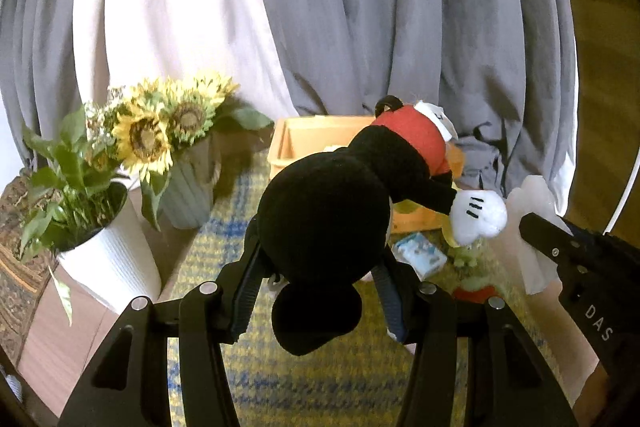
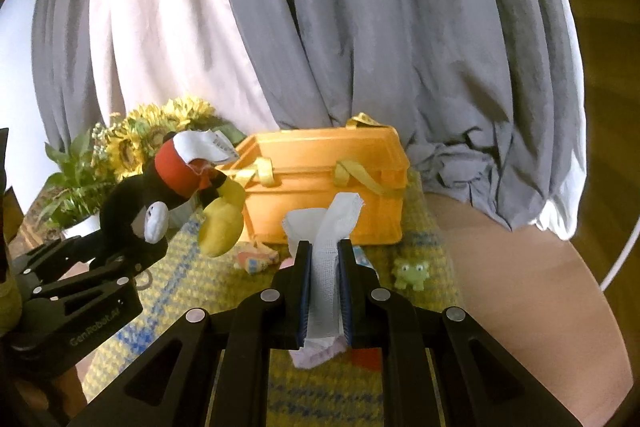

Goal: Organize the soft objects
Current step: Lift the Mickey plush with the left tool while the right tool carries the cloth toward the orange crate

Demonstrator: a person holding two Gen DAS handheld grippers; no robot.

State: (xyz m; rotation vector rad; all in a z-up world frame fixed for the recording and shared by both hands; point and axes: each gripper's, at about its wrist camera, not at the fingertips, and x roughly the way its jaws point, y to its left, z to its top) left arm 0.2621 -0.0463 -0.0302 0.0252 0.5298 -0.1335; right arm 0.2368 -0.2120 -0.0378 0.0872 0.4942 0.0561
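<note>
My left gripper (image 1: 320, 261) is shut on the black head of a mouse plush (image 1: 340, 211) with red shorts and white gloves, held above the mat. From the right wrist view the same plush (image 2: 132, 199) hangs out of the left gripper (image 2: 120, 251), its yellow shoes dangling. My right gripper (image 2: 325, 247) is shut on a folded white gauze cloth (image 2: 332, 223) that sticks up between the pads. That cloth (image 1: 536, 195) and the right gripper (image 1: 540, 233) show at the right edge of the left wrist view. An orange storage box (image 2: 320, 183) stands behind both.
A yellow and blue woven mat (image 2: 192, 291) carries a green frog toy (image 2: 410, 273), a small patterned item (image 2: 256, 257) and a blue-white packet (image 1: 420, 253). Sunflowers (image 1: 160, 123) and a white plant pot (image 1: 112, 259) stand at the left. Grey curtains (image 2: 360, 27) hang behind.
</note>
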